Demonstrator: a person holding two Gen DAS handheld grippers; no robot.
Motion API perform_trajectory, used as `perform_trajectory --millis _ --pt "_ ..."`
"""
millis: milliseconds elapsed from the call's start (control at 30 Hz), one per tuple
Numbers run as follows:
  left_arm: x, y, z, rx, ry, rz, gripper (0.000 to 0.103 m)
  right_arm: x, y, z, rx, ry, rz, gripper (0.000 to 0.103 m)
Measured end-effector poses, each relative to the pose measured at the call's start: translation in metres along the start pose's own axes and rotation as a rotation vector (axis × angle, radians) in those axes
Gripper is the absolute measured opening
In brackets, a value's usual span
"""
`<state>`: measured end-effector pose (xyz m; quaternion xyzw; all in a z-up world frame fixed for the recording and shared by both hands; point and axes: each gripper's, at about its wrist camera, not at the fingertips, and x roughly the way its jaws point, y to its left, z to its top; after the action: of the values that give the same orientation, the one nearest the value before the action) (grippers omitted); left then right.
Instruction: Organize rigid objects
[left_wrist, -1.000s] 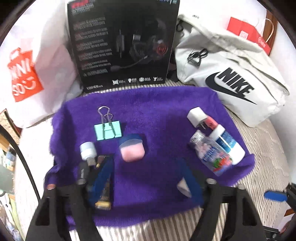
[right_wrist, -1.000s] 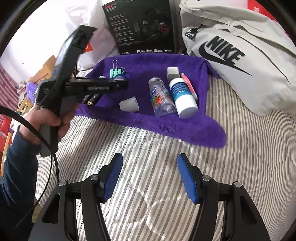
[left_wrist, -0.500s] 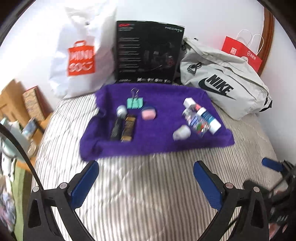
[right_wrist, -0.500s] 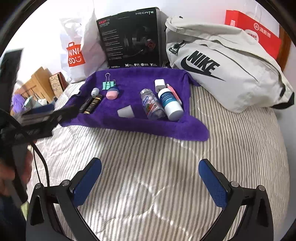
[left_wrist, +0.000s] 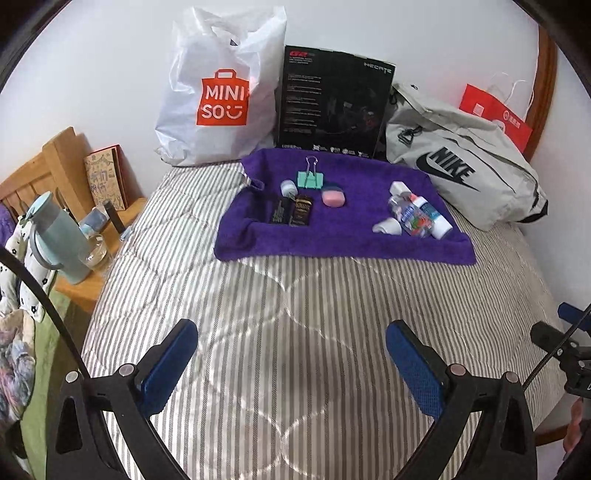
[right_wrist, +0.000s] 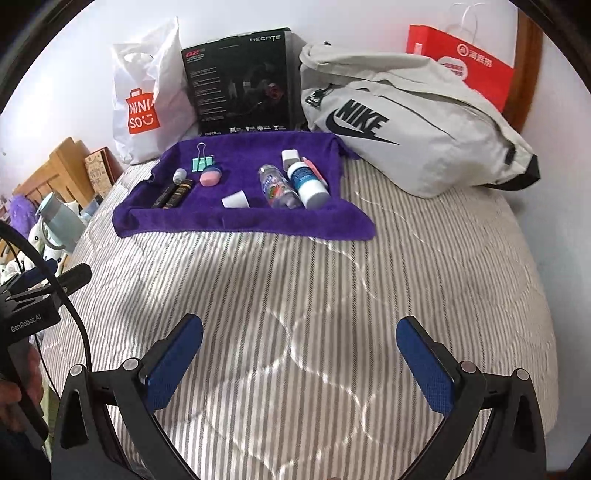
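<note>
A purple towel (left_wrist: 343, 240) (right_wrist: 243, 221) lies far back on the striped bed. On its left part sit a teal binder clip (left_wrist: 310, 179) (right_wrist: 202, 162), a pink case (left_wrist: 333, 198) (right_wrist: 209, 178), a small white-capped vial (left_wrist: 287, 187) and two dark tubes (left_wrist: 295, 211) (right_wrist: 173, 194). On its right lie a white cap (left_wrist: 388, 226) (right_wrist: 235, 200), a clear bottle (left_wrist: 412, 218) (right_wrist: 279, 188), a white bottle (right_wrist: 307, 182) and a white plug (left_wrist: 398, 187). My left gripper (left_wrist: 291, 350) and right gripper (right_wrist: 299, 349) hang open over bare bedding, well short of the towel, nothing between their fingers.
Behind the towel stand a white Miniso bag (left_wrist: 221, 88), a black headset box (left_wrist: 332, 110), a grey Nike bag (left_wrist: 461, 170) and a red paper bag (right_wrist: 461, 62). A wooden bedside stand (left_wrist: 88, 284) with a flask (left_wrist: 55, 236) is at left. The other gripper shows at each view's edge.
Both grippers pulled back from the towel and rose, so the objects look smaller and farther. The left one let go of the dark tubes and both sets of jaws spread wide.
</note>
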<state>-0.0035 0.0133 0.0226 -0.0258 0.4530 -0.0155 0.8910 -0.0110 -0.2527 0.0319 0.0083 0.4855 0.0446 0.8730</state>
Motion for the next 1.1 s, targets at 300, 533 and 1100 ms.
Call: perform_trajectory --millis 300,533,1100 --pt "-0.008 -0.012 -0.004 0.033 -0.006 -0.008 0.103 -0.018 0.003 -0.01 -0.01 -0.031 0.0 0.103" --pt "-0.009 -0.015 -0.006 0.036 0.003 0.001 0.103 -0.021 0.0 -0.014 0.001 -0.037 -0.003 0.103" --pt "-0.009 -0.012 -0.004 0.033 0.004 -0.002 0.103 -0.022 -0.004 -0.016 0.0 -0.035 -0.008 0.103"
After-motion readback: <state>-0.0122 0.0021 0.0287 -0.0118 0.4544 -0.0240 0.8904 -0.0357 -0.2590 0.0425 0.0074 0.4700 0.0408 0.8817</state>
